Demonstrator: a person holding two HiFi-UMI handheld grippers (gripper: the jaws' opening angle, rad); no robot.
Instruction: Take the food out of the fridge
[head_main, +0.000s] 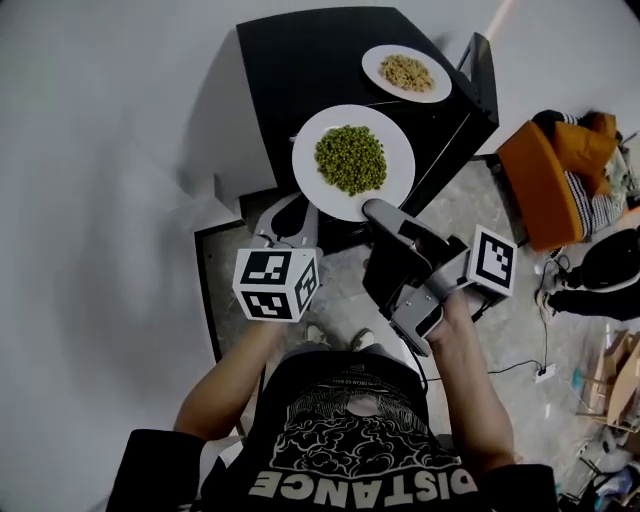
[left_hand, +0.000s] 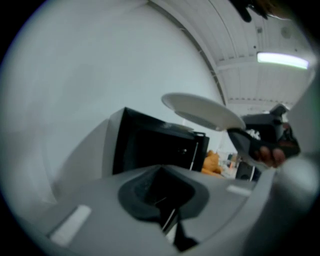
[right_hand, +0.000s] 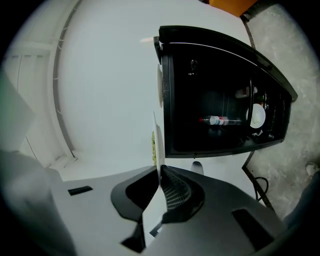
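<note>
Head view: right gripper (head_main: 376, 211), fingers pinching the rim of a round white plate (head_main: 309, 178) of green peas (head_main: 351, 158), at centre; left gripper (head_main: 287, 222), fingers pressed together, below-left.

the person wears a black short-sleeved t-shirt (head_main: 350, 440) at the bottom of the frame. it is printed in white with a brain-like drawing and, below that, block letters reading "distance", seen upside down. pale shoes (head_main: 318, 335) show just above the shirt, mid-frame. the left gripper (head_main: 288, 222) and right gripper (head_main: 378, 212) have grey and black shells with dark recesses around the jaws. each carries a white cube with black square markers: the left cube (head_main: 277, 285) centre-left, the right cube (head_main: 492, 260) centre-right.
</note>
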